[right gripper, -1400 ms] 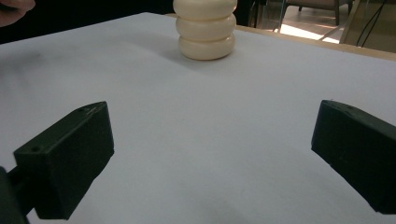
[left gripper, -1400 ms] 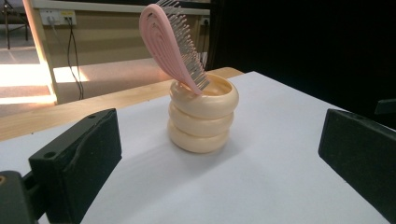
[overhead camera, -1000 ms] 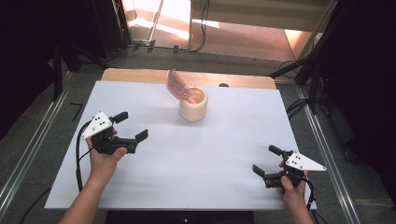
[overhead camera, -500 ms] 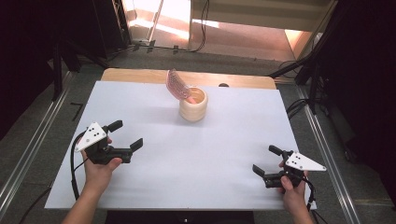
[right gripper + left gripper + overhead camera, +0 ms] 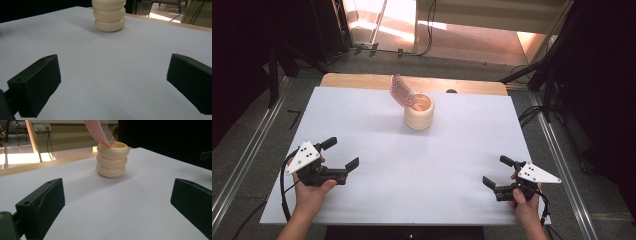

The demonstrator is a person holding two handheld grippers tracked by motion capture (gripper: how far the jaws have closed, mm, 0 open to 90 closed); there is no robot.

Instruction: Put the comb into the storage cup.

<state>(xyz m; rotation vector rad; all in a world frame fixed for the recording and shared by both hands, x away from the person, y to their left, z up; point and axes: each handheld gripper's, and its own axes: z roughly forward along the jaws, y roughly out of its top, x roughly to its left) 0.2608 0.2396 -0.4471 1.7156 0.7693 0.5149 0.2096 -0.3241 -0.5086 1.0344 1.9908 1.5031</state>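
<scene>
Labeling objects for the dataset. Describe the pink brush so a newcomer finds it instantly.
On the white table, look toward the far edge for the cream ribbed holder. The pink hairbrush stands in it, bristled head up and leaning left; it is the only pink item there.

Brush (image 5: 401, 90) in holder (image 5: 419, 113), far centre of table (image 5: 377, 125); grippers near corners

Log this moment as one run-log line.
left gripper: open, empty, near left | right gripper: open, empty, near right | pink hairbrush: standing tilted in cream ribbed holder | table: white
</scene>
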